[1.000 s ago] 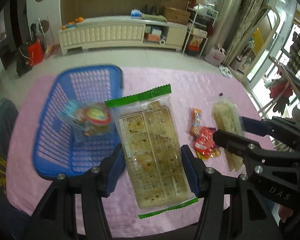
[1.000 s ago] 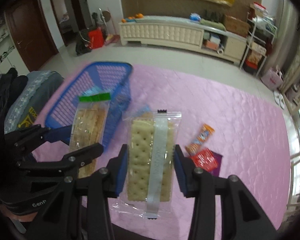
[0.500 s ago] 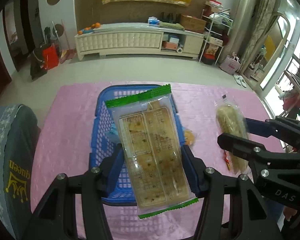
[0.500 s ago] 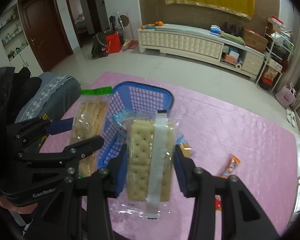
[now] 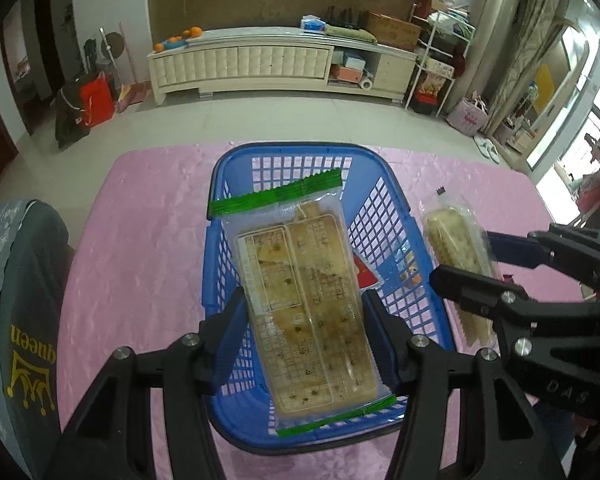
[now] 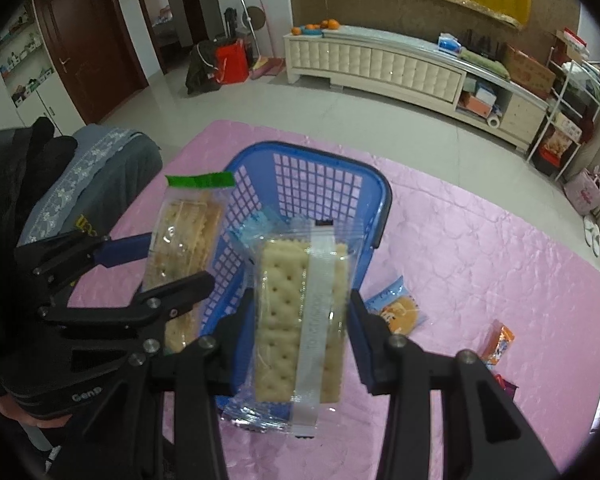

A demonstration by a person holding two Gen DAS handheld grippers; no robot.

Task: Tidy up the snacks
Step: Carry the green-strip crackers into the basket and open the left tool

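Now swung from beside to above blue plastic lattice basket (image 5: 384, 216): left gripper (image 5: 302, 334) clamping green-edged cracker pack (image 5: 300, 300), right gripper (image 6: 302, 330) clamping clear pale-cracker pack (image 6: 300, 320); ready for dropping in.

My black left tongs (image 5: 302, 330), blue pads, grip a clear cracker pack (image 5: 304, 312) with green ends; the blue lattice basket (image 5: 384, 220) sits on the pink quilted worktop (image 5: 140, 240). My right tongs (image 6: 302, 328) clamp pale dotted crackers (image 6: 296, 320) with a white seam.
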